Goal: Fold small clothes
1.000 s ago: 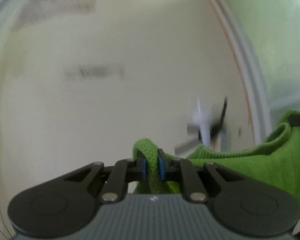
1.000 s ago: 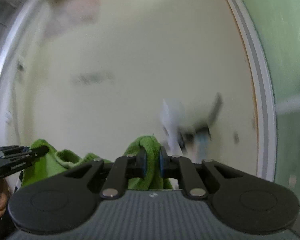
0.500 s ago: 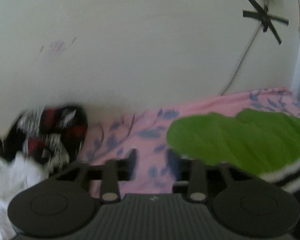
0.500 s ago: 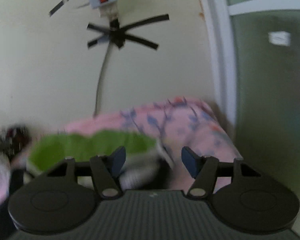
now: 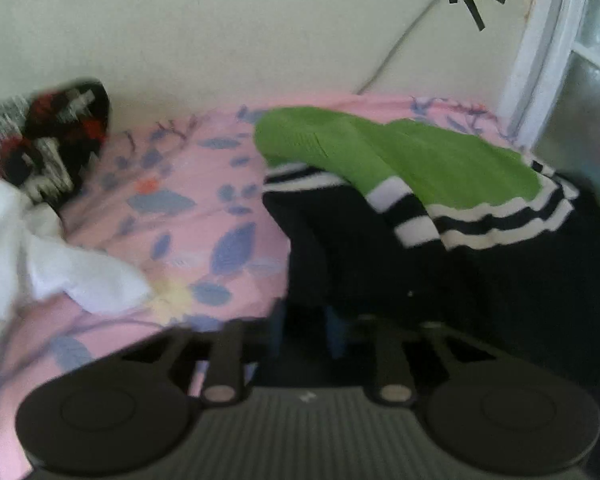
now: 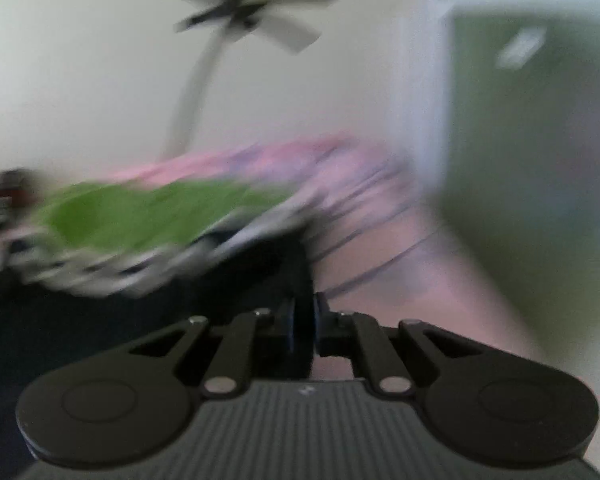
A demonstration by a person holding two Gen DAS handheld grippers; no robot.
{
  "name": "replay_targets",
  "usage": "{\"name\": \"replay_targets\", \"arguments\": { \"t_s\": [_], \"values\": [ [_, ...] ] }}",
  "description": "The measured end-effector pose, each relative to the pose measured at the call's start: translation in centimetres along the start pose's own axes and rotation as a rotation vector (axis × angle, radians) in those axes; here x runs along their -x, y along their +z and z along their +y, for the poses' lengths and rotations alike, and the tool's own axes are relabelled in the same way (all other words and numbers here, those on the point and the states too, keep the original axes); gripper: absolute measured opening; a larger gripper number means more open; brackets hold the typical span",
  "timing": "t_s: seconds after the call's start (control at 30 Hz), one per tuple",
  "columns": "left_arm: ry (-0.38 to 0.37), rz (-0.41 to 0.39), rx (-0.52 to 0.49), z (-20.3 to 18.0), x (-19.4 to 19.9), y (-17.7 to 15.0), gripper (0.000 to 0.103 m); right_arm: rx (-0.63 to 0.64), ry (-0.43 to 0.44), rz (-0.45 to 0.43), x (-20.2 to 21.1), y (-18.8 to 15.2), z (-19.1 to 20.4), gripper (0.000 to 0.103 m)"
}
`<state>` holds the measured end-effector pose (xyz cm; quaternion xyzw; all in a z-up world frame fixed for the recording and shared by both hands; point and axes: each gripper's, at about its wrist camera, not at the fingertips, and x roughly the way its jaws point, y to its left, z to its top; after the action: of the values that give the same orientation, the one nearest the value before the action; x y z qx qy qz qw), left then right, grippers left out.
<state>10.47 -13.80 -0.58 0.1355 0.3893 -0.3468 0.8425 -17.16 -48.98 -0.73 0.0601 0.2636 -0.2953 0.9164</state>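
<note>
Two views follow, left wrist first, then right wrist.

Left wrist, gripper: left gripper [image 5: 305, 332] has its jaws set to a narrow gap, blurred; dark fabric sits at and between the tips, but whether they pinch it cannot be told.
Left wrist, change: half a second ago the jaws stood wider over the pink sheet with nothing between them; one second ago they clamped the green collar in the air against the wall.
Left wrist, garment: sweater [image 5: 404, 160] lies on the bed, right of centre; green upper part farthest from the camera, black and white stripes below it, black lower part nearest the gripper. One sleeve with a striped cuff crosses the body.
Left wrist, surroundings: pink floral bedsheet [image 5: 188, 216] under the sweater; white cloth [image 5: 60, 268] at left; black, red and white patterned garment [image 5: 48, 140] at far left by the wall.

Right wrist, gripper: right gripper [image 6: 303, 328] has its jaws nearly closed on a fold of the black fabric at the right edge of the sweater [image 6: 140, 216].
Right wrist, change: half a second ago these jaws were wide apart and empty; one second ago they held the green knit aloft.
Right wrist, garment: heavily motion-blurred; green area at left, striped band below, black part reaching the fingertips.
Right wrist, surroundings: bedsheet [image 6: 380, 240] to the right of the jaws.
</note>
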Motion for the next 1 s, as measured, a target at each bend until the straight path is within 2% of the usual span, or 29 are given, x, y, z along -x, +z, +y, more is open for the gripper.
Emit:
{"name": "replay_targets", "arguments": {
  "t_s": [0.07,0.13,0.17,0.2,0.23,0.27,0.3,0.4,0.43,0.53,0.57,0.63,0.7,0.77,0.93,1.0],
  "values": [
    [0.077,-0.033,-0.046,-0.1,0.5,0.6,0.012,0.044,-0.298,-0.064,-1.0,1.8,-2.9,0.001],
    [0.157,-0.061,-0.019,1.2,1.0,1.5,0.011,-0.040,-0.369,-0.029,-1.7,2.9,-5.3,0.005],
    [0.179,-0.075,0.020,2.4,1.4,2.0,0.011,-0.091,-0.332,-0.040,-1.2,3.1,-5.7,0.028],
    [0.195,-0.087,0.056,3.5,1.8,2.4,0.011,-0.121,-0.259,-0.070,-0.3,3.0,-5.5,0.065],
    [0.219,-0.098,0.089,4.6,2.2,2.7,0.011,-0.138,-0.201,-0.097,0.4,2.8,-4.9,0.081],
    [0.249,-0.111,0.111,5.6,2.6,3.0,0.011,-0.134,-0.135,-0.123,1.1,2.4,-3.7,0.085],
    [0.291,-0.127,0.122,6.4,2.9,3.4,0.011,-0.119,-0.085,-0.142,1.7,2.1,-2.5,0.081],
    [0.509,-0.167,0.135,9.1,3.5,4.9,0.011,-0.076,0.071,-0.145,2.5,0.9,1.8,0.081],
    [0.523,-0.150,0.183,10.7,3.2,5.5,0.012,-0.066,0.130,-0.135,2.5,0.5,3.3,0.080],
    [0.465,-0.044,0.334,13.9,2.0,5.7,0.024,-0.036,0.242,-0.103,2.7,-0.5,7.1,0.077],
    [0.442,-0.038,0.350,14.0,2.2,5.3,0.025,-0.026,0.269,-0.097,3.0,-0.7,8.1,0.077],
    [0.411,-0.070,0.322,12.8,3.6,4.0,0.027,-0.007,0.311,-0.097,4.1,-1.4,9.2,0.077],
    [0.382,-0.098,0.276,11.4,5.5,2.4,0.037,0.010,0.328,-0.098,5.6,-2.1,9.5,0.077],
    [0.307,-0.119,0.246,10.2,7.9,0.1,0.045,0.012,0.331,-0.090,7.0,-2.8,9.2,0.075],
    [0.071,-0.075,0.161,7.0,12.0,-5.5,0.053,-0.038,0.344,-0.013,9.9,-5.5,6.1,0.062],
    [-0.004,-0.032,0.134,5.4,12.4,-7.6,0.053,-0.056,0.305,0.016,11.5,-7.0,4.4,0.050]
  ]
}}
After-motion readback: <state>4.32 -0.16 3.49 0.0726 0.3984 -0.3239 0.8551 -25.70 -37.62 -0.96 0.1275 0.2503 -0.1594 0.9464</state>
